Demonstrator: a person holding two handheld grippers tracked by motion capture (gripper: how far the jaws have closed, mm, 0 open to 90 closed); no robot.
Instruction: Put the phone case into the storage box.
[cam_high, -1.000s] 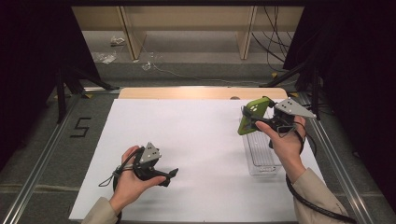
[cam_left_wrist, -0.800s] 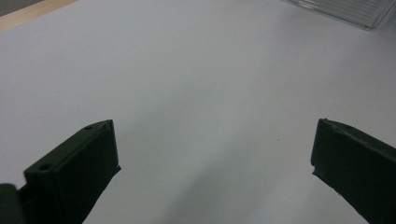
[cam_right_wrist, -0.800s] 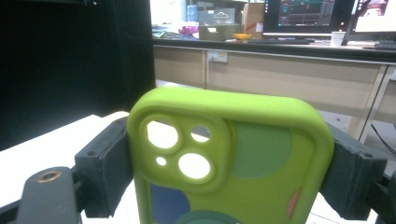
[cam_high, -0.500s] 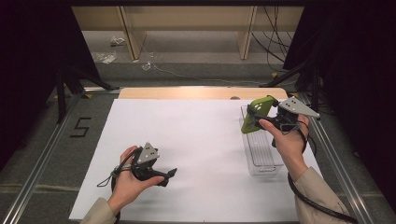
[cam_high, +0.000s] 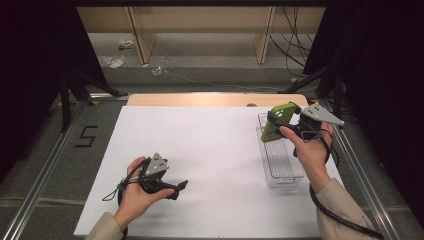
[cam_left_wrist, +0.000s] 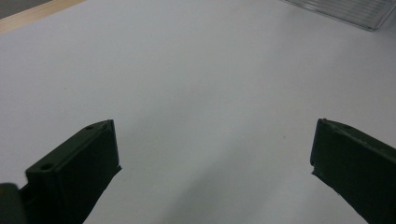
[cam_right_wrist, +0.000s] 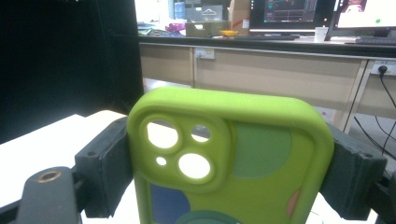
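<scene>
High view: right gripper (cam_high: 281, 123) is lifting the green phone case (cam_high: 278, 121) over the clear tray (cam_high: 282, 172).
Since a second ago the case has been drifting toward the tray's far end, pinched by its edges; left gripper (cam_high: 181, 186) is resting spread on the white worktop (cam_high: 210, 150), so placement looks close.

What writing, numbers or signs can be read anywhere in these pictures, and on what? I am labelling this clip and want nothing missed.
"5": black figure on the grey floor mat left of the white sheet, high view.
Monitor screens in the right gripper view: coloured graphics, too small and blurred to read.
Green phone case: coloured shapes, no lettering.
Clear tray and grey plate on the left hand-held gripper: none.
</scene>
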